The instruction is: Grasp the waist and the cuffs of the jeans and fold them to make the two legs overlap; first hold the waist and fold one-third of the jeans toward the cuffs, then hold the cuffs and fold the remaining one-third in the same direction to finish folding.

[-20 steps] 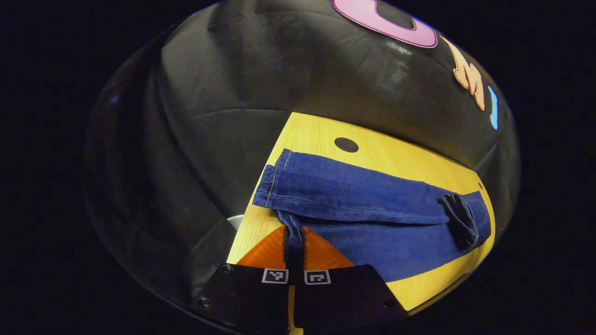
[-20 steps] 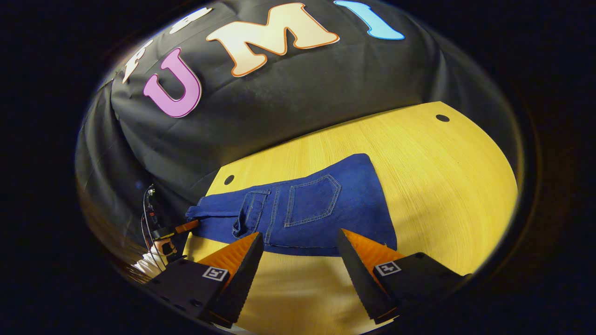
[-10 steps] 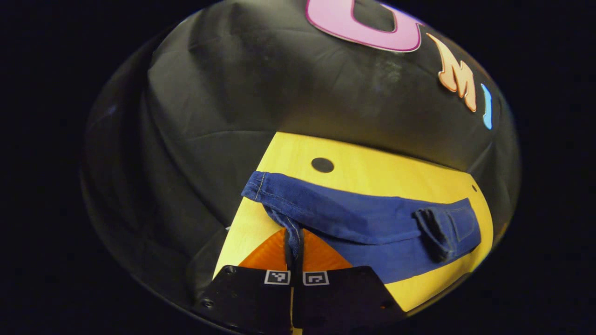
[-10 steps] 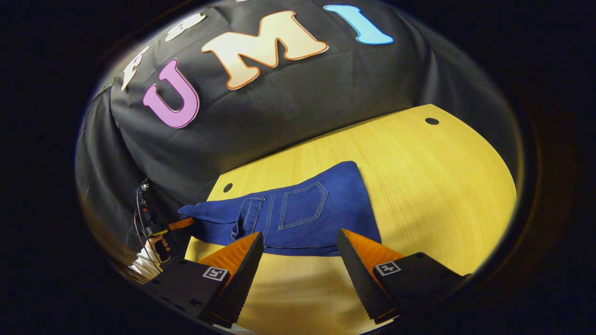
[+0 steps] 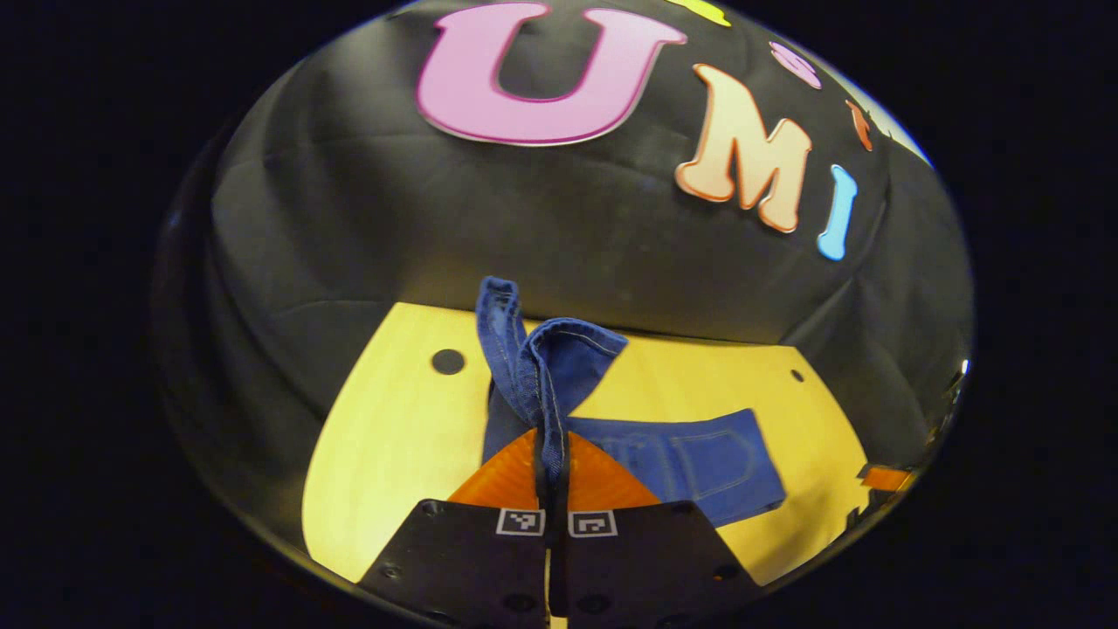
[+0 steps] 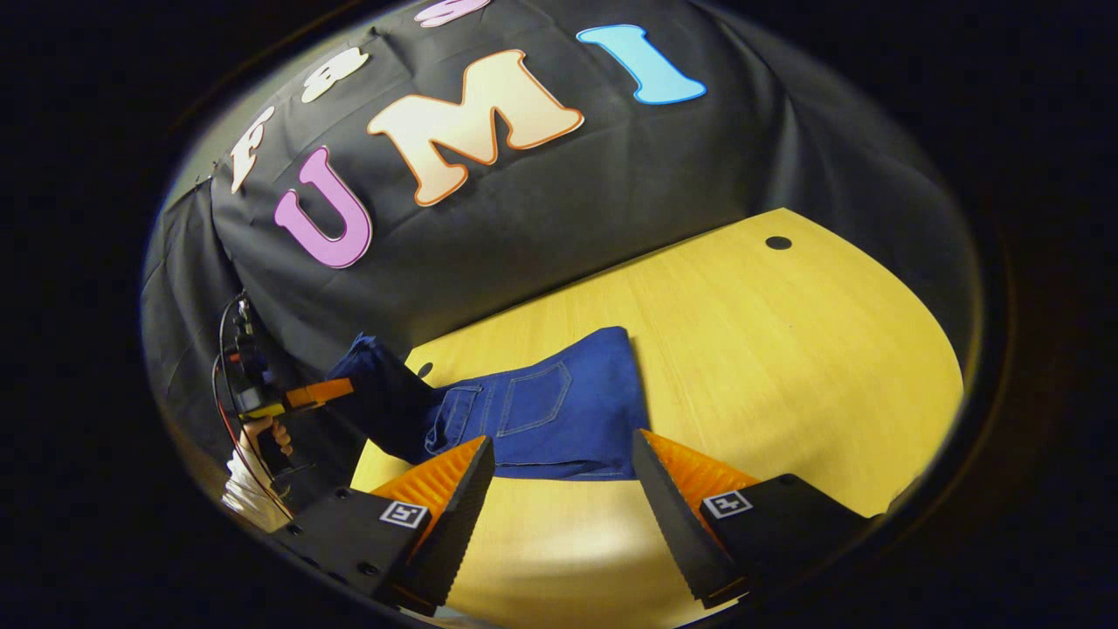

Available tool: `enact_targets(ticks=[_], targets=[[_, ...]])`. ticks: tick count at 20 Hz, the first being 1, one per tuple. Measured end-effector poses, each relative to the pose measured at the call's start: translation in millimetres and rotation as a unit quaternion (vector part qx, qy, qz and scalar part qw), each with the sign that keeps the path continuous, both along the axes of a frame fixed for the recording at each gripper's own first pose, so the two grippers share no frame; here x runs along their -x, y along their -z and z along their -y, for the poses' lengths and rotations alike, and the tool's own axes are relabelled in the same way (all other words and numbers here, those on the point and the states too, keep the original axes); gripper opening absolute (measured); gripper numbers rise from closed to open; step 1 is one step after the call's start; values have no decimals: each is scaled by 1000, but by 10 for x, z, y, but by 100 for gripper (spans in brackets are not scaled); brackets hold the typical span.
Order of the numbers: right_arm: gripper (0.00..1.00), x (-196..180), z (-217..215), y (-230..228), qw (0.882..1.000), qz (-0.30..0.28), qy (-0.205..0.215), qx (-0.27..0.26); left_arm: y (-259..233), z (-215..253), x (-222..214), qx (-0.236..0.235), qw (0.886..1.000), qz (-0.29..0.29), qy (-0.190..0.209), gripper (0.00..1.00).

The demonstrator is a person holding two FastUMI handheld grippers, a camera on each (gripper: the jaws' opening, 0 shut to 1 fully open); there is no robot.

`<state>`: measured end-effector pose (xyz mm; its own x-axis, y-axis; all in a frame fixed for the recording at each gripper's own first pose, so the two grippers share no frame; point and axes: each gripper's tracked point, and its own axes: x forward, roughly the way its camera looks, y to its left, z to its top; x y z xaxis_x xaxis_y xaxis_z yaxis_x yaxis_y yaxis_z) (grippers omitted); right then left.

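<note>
While the left gripper view looks along its own fingers, the left claw (image 5: 550, 454) is clamped on a hem edge of the jeans (image 5: 690, 459), both fingers pressed together on the denim, which rises from between them as a raised fold with the cuffs (image 5: 524, 341) standing up above the table (image 5: 384, 472). Beyond the fold, the part of the jeans with the stitched back pocket (image 5: 712, 454) lies flat on the table, to the right of the fingers, and a small dark hole (image 5: 447, 361) marks the tabletop to the left. In the right gripper view, the right claw (image 6: 563, 485) hangs with its fingers wide apart and nothing between them, just in front of the near edge of the jeans (image 6: 541, 419), which lie on the table (image 6: 786, 367) with the pocket side up. At the left of that view the left claw (image 6: 319, 393), held by a hand (image 6: 262, 432), lifts one end of the jeans clear of the table.
</note>
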<state>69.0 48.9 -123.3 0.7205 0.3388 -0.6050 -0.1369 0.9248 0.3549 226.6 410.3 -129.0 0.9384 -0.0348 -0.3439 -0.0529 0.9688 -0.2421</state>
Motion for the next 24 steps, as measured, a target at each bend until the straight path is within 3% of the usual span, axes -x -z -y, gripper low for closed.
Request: enact_targets(ticks=[6,9,17,23,24], targets=[[98,39,550,-37,1000,2,7,-7,-456,1286,-357,-32,997,23,65,0],[98,6,782,-35,1000,4,11,-5,-458,1905,-525,-59,993,15,98,0],[98,39,1229,190,1000,-21,20,5,828,2891,-630,-118,980,-85,138,0],[98,17,1396,281,999,-36,16,12,1456,3112,-443,-122,975,-115,148,0],[92,2,1408,286,999,-37,15,11,1510,3128,-436,-118,975,-116,149,0]])
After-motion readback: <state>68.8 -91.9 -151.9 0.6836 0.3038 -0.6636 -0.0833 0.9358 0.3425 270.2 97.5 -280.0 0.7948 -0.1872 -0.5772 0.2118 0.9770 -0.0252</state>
